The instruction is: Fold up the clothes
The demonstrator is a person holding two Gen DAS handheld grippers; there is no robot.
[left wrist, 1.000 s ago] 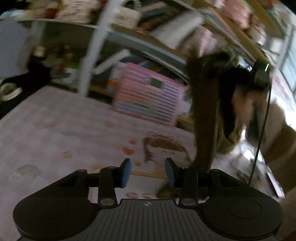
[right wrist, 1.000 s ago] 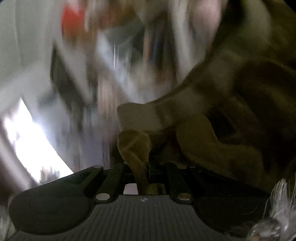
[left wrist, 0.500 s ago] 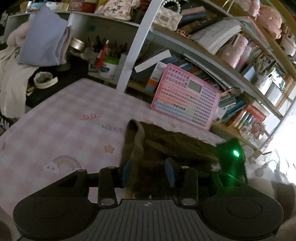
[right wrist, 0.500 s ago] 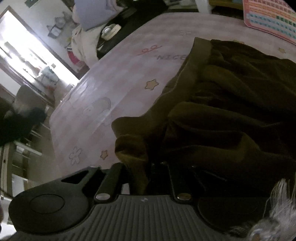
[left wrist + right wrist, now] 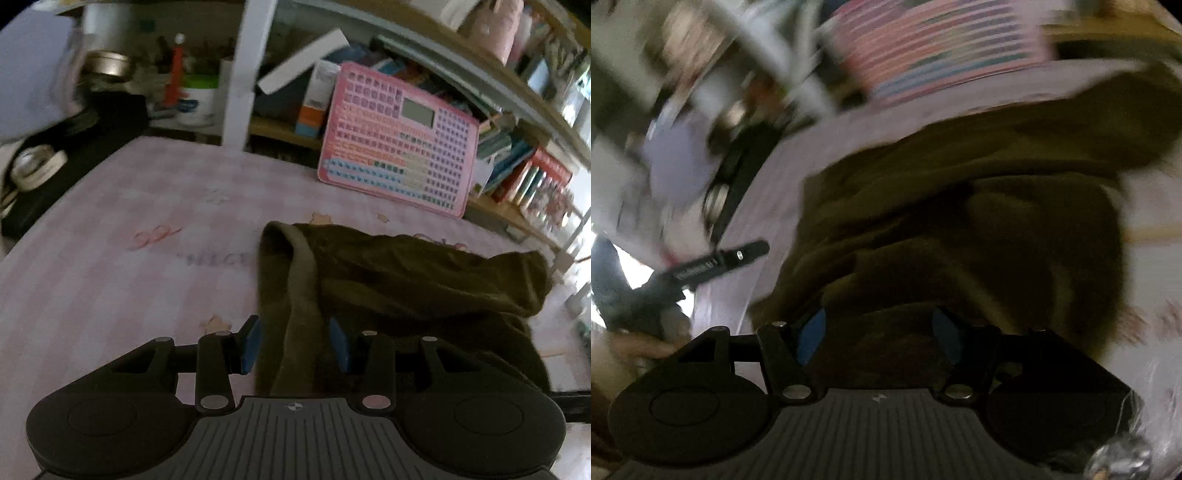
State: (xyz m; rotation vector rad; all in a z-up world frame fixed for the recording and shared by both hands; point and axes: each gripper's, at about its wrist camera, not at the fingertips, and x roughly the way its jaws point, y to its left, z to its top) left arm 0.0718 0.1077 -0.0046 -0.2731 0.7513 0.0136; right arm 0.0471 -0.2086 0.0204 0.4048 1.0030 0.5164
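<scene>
**Olive garment, crumpled on pink checked surface**

Garment (image 5: 406,280) lies heaped on surface (image 5: 110,277), before a pink board (image 5: 399,147). Left gripper (image 5: 295,341): jaws apart, waistband between, pads not pressing. Right gripper (image 5: 879,332): jaws just opened wide, cloth between, released.

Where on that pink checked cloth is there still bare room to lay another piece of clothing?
The widest bare patch of the pink checked cloth lies left of the olive garment, running back to the white shelf post. A narrower strip lies between the garment and the pink keyboard toy. The black mat with the tape roll crowds the far left edge.
</scene>
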